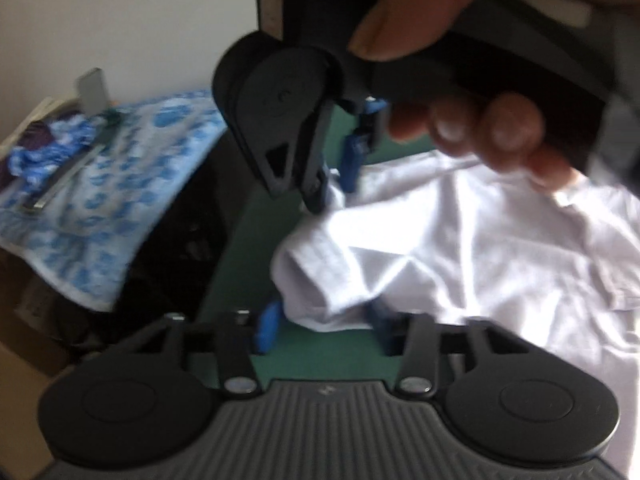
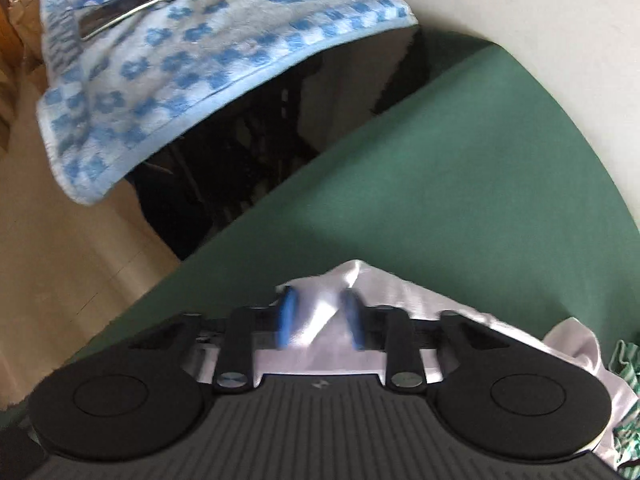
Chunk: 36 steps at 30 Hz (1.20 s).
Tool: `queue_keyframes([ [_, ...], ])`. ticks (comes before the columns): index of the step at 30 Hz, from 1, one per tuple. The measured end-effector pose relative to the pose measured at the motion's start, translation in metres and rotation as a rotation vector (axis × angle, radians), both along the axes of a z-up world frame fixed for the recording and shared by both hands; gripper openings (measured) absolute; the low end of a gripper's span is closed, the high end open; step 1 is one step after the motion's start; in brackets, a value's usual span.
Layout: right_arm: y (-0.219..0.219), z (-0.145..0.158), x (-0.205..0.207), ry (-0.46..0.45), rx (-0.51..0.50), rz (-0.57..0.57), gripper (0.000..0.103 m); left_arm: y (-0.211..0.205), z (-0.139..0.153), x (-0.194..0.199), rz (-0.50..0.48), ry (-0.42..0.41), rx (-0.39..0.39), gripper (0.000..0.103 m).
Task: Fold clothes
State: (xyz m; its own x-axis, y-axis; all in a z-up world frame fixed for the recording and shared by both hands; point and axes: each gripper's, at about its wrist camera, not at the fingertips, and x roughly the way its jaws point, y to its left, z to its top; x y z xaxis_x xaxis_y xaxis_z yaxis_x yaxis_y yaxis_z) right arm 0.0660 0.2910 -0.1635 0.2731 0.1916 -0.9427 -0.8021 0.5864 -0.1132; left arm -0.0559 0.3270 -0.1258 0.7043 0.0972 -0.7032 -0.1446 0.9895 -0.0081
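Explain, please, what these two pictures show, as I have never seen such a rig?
A person holds tongs in each hand, each with a camera looking along its blue fingers. One picture is from the left tongs, the other from the right tongs. A white garment lies crumpled on a green table, a blue towel beyond. The right tongs pinch a fold of it; the left stand open at its edge. The hand in the left picture holds the right tongs.

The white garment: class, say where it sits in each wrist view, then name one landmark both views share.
Left wrist: white garment fills the centre and right, on the green table.
Right wrist: bottom centre, bunched between the right gripper's blue fingers.
Shared landmark: blue-and-white patterned towel, at upper left in both views.
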Motion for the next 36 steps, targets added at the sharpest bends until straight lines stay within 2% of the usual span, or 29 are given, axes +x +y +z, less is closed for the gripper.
queue_keyframes([
  [3,-0.008,0.011,0.006,-0.017,0.023,-0.016,0.007,0.005,0.0,-0.001,-0.009,-0.02,-0.057,0.041],
  [4,-0.01,0.016,0.007,-0.017,0.036,-0.021,0.007,0.008,0.0,-0.001,-0.008,-0.021,-0.079,0.038],
  [5,-0.013,0.02,0.01,-0.005,0.061,-0.027,0.007,0.01,0.0,-0.001,-0.006,-0.022,-0.098,0.029],
  [7,-0.021,0.027,0.014,0.03,0.137,-0.036,0.007,0.014,0.002,-0.002,-0.006,-0.034,-0.127,0.022],
  [9,-0.026,0.03,0.018,0.037,0.19,-0.046,0.007,0.013,0.004,-0.005,-0.004,-0.048,-0.114,0.019],
  [12,-0.029,0.027,0.022,0.018,0.177,-0.07,0.007,0.006,0.006,-0.01,-0.021,-0.073,-0.067,0.016],
  [14,-0.035,0.027,0.025,-0.006,0.156,-0.096,0.02,-0.001,0.007,-0.012,-0.042,-0.085,-0.046,0.016],
  [17,-0.047,0.035,0.024,-0.113,0.132,-0.137,0.021,-0.011,0.008,-0.014,-0.075,-0.09,-0.024,0.016],
  [19,-0.053,0.042,0.018,-0.102,0.173,-0.113,0.024,-0.014,0.008,-0.013,-0.09,-0.089,-0.021,0.016],
  [22,-0.057,0.051,0.007,-0.088,0.227,-0.065,0.024,-0.02,0.009,-0.01,-0.104,-0.092,-0.002,0.016],
  [24,-0.04,0.044,-0.008,-0.108,0.208,0.015,0.031,-0.023,0.009,-0.008,-0.112,-0.089,0.01,0.016],
  [25,-0.032,0.038,-0.014,-0.121,0.181,0.052,0.039,-0.024,0.01,-0.008,-0.117,-0.087,0.016,0.016],
  [26,-0.023,0.032,-0.021,-0.134,0.154,0.088,0.04,-0.025,0.01,-0.008,-0.118,-0.086,0.019,0.016],
  [27,-0.016,0.026,-0.025,-0.153,0.117,0.116,0.04,-0.025,0.009,-0.009,-0.119,-0.085,0.023,0.016],
  [28,-0.013,0.02,-0.025,-0.176,0.076,0.127,0.033,-0.025,0.009,-0.009,-0.119,-0.083,0.026,0.016],
  [29,-0.012,0.016,-0.024,-0.198,0.038,0.128,0.014,-0.025,0.009,-0.01,-0.12,-0.082,0.029,0.016],
  [30,-0.011,0.012,-0.023,-0.221,0.001,0.13,0.005,-0.025,0.009,-0.011,-0.121,-0.081,0.033,0.016],
  [31,-0.013,0.012,-0.02,-0.232,-0.004,0.115,0.002,-0.024,0.009,-0.012,-0.121,-0.081,0.032,0.016],
  [33,-0.024,0.024,-0.008,-0.234,0.05,0.053,0.002,-0.024,0.011,-0.012,-0.115,-0.087,0.029,0.015],
  [36,-0.043,0.049,0.009,-0.2,0.156,-0.029,0.002,-0.027,0.02,-0.012,-0.12,-0.109,0.02,0.006],
])
